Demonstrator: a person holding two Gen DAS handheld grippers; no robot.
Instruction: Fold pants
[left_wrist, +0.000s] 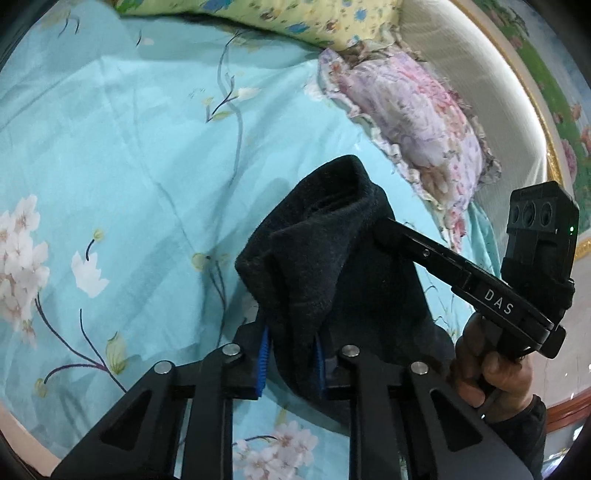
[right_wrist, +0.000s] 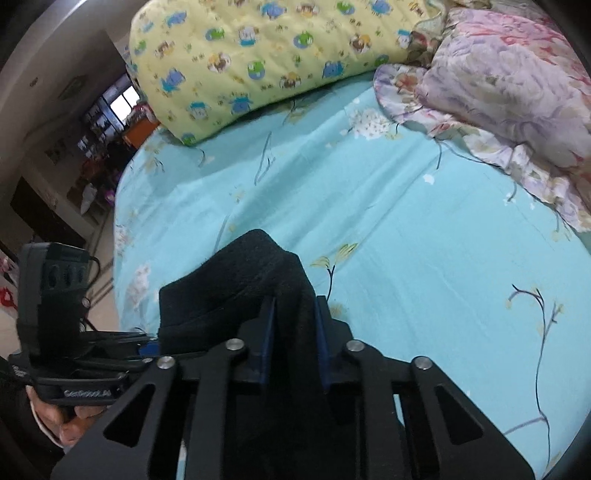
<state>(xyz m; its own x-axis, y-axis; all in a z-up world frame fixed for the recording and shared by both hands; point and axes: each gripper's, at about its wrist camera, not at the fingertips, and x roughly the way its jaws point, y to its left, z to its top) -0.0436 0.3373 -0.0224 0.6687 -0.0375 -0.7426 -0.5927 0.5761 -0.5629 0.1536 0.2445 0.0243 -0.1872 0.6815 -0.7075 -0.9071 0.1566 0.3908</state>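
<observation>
The black fleece pants (left_wrist: 325, 258) hang bunched above the blue floral bed sheet (left_wrist: 129, 166). My left gripper (left_wrist: 291, 354) is shut on a fold of the pants, with cloth rising between its blue pads. The right gripper's body (left_wrist: 480, 288) reaches in from the right, its tip buried in the same cloth. In the right wrist view my right gripper (right_wrist: 293, 332) is shut on the pants (right_wrist: 236, 295), which stand up in a peak before it. The left gripper's body (right_wrist: 66, 332) sits at the lower left, close beside the cloth.
A yellow cartoon-print quilt (right_wrist: 266, 59) lies along the far side of the bed. A pink-purple floral pillow (right_wrist: 509, 92) lies at the right, also in the left wrist view (left_wrist: 413, 122). The bed's left edge drops to a cluttered room floor (right_wrist: 74, 192).
</observation>
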